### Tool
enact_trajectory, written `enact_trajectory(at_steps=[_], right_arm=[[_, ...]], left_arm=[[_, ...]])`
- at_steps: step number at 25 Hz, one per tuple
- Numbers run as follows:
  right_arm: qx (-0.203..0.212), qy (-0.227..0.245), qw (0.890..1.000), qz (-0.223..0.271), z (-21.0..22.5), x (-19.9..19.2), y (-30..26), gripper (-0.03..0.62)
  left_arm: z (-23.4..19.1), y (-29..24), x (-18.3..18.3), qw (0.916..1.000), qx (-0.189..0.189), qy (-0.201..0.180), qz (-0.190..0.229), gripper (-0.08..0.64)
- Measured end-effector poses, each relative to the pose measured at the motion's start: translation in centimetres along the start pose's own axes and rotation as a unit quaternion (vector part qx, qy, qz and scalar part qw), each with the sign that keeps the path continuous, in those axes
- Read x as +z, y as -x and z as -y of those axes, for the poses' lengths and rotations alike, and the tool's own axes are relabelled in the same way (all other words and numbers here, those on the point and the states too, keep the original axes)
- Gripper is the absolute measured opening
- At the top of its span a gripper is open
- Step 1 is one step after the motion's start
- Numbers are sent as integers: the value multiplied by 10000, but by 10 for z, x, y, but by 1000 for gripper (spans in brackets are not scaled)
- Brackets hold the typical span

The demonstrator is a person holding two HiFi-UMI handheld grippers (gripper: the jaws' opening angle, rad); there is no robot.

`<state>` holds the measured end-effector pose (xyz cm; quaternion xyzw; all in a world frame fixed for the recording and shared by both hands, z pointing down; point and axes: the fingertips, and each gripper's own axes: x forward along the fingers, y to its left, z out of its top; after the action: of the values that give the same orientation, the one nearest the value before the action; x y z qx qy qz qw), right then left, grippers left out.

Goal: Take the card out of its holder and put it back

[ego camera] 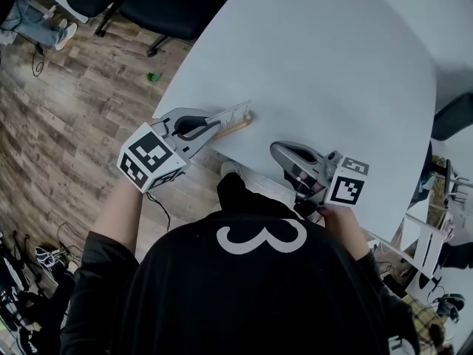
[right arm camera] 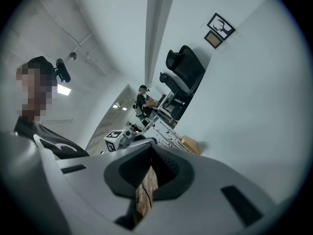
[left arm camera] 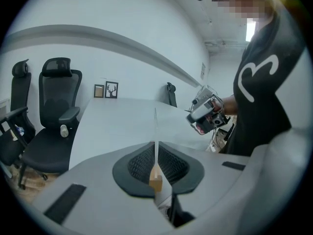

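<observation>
White table [ego camera: 332, 65] | card [ego camera: 235, 113], seemingly in holder [ego camera: 238, 126], pinched by left gripper [left arm camera: 156, 154]

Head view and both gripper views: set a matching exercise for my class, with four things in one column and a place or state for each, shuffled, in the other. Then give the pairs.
Things:
1. card
2. right gripper
3. black chair
4. framed pictures

Places or states:
a. on the wall
b. clamped edge-on in the left gripper
c. on the wooden floor beside the table
d. over the white table, apart from the card

Pairs: 1-b; 2-d; 3-c; 4-a
</observation>
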<state>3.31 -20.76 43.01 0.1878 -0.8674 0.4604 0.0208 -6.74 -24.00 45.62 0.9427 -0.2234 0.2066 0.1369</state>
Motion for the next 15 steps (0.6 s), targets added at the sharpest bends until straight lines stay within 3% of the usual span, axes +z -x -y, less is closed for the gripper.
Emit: enact_trajectory(at_steps=[3,9,13,15], right_arm=[[-18,-17,10000,8,0,0,0,9],[-4,9,10000,47,-6,-4,2,9],[7,27,9999,107,-8,3,-1,9],[18,63,9999,147,-8,8,-3,9]], left_arm=[[-1,-4,-8,9999,22,-22,-123,25],[-7,-2,-10,9992,160,379,12,28],[-23,4,-1,9953,381,824,331,133],[-34,10,1,9920,578,1021,456,141]])
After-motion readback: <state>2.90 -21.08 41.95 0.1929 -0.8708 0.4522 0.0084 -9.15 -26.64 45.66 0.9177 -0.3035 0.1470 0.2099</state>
